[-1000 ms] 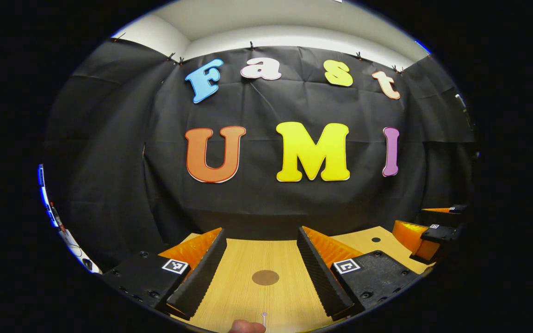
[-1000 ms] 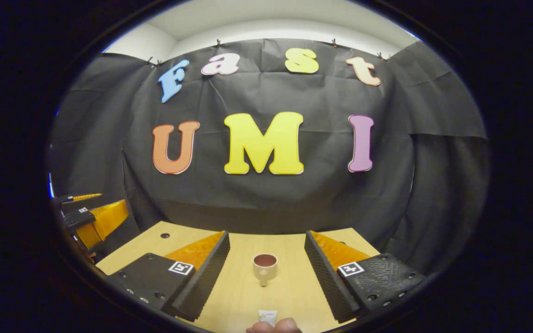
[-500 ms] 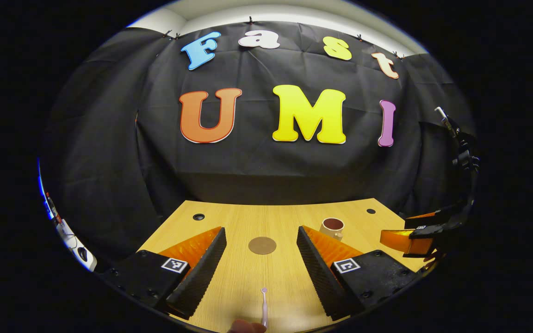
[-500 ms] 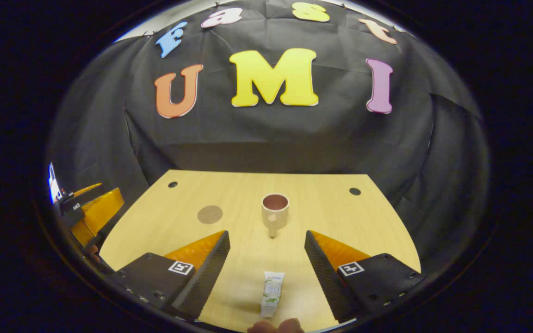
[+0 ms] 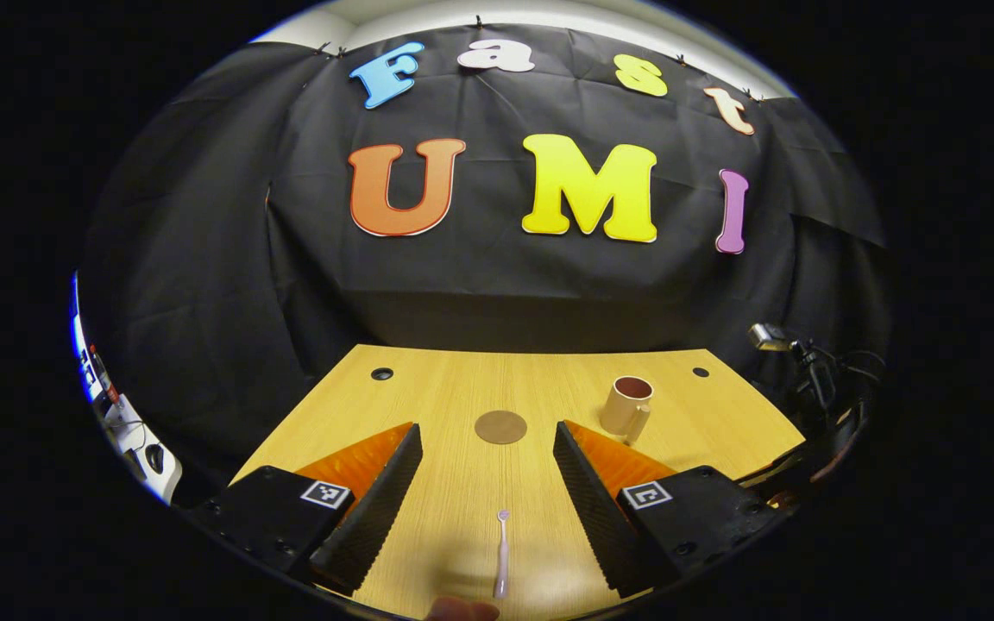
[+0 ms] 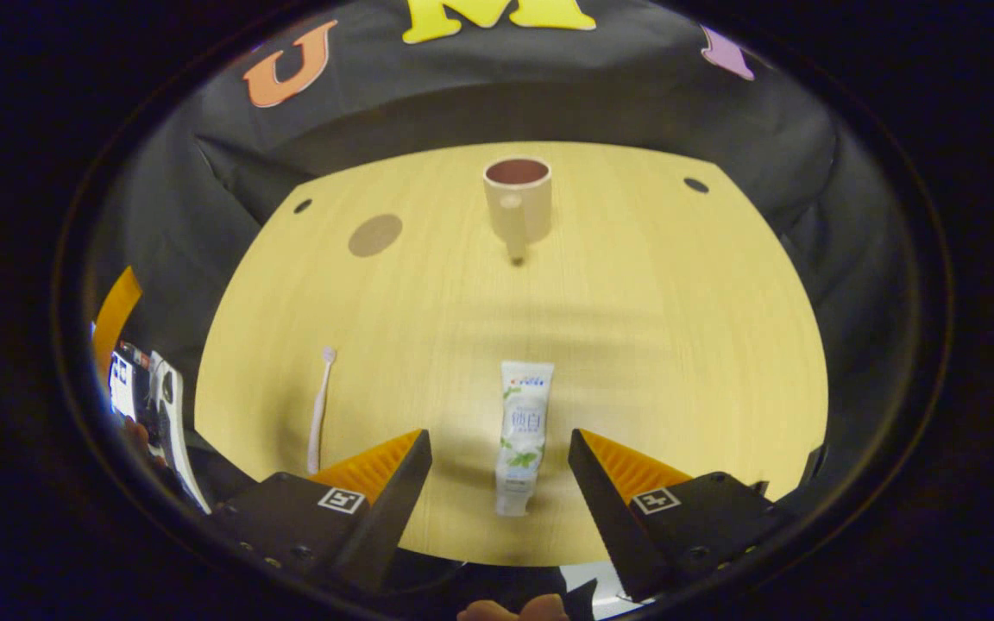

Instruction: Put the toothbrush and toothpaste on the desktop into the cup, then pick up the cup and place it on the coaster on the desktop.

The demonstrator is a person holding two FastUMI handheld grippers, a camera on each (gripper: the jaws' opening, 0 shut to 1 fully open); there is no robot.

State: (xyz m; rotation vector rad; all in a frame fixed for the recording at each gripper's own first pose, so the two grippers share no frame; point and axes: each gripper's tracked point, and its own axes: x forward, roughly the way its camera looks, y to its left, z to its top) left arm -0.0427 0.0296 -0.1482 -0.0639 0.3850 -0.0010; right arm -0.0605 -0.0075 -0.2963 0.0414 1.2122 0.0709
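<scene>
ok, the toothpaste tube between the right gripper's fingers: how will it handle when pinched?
The toothpaste tube lies flat on the desktop, so it probably won't roll. It looks like a soft tube, likely to dent under a pinch, firmer near the cap. It looks small and should be light. The right hand-held gripper is open around it and must come low to catch it.

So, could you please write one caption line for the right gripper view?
Open right claw poised over the toothpaste, with toothbrush, cup and coaster on the desktop.
</scene>
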